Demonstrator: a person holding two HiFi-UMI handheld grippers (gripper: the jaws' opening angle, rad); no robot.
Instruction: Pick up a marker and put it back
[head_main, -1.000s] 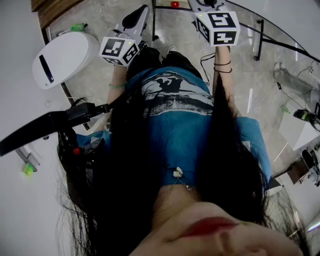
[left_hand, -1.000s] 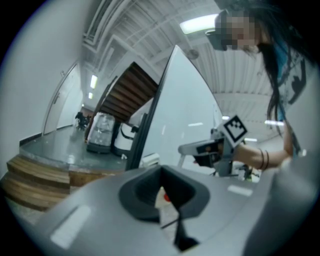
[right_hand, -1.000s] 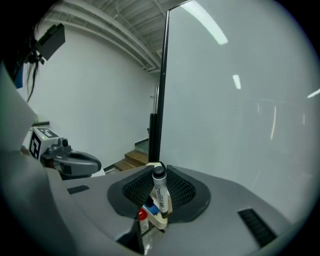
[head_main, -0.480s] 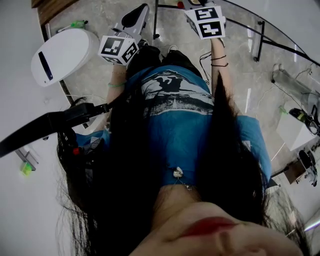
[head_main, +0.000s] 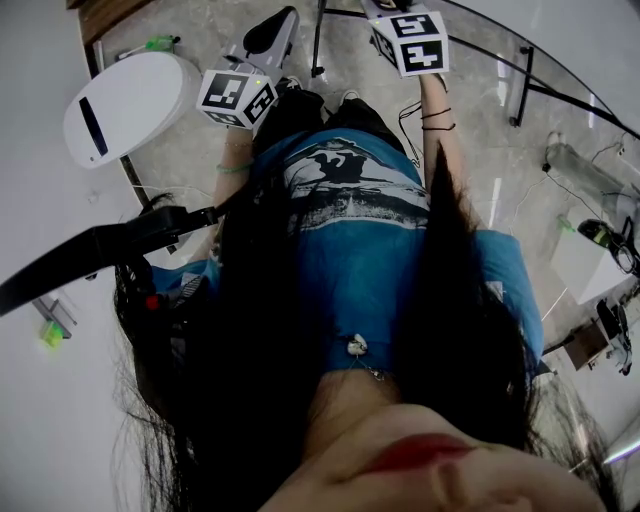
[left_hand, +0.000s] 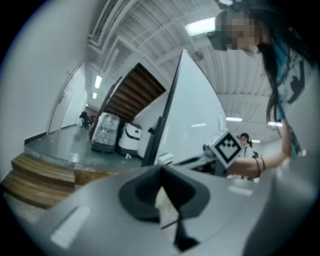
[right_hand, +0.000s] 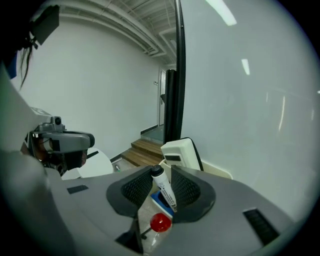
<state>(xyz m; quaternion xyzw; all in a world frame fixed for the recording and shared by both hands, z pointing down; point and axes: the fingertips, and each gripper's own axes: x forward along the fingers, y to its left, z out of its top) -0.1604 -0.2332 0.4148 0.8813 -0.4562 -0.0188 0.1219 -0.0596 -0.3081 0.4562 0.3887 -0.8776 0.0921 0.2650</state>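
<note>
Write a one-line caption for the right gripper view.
The right gripper, jaws just opening, straddles a tilted black-capped marker.

right tongs (right_hand: 161, 176) just opening, black-capped marker (right_hand: 165, 193) tilted between them

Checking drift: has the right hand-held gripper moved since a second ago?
Yes: in head view the hand-held gripper shifted up-frame and left, toward the black leg. Jaws just eased open, marker between them.

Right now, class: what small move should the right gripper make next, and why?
Probably open a little wider, then draw back. The right gripper's tongs have just been opening, and the marker leans between them, apparently loose, its lower end by a blue block and a red ball.
</note>
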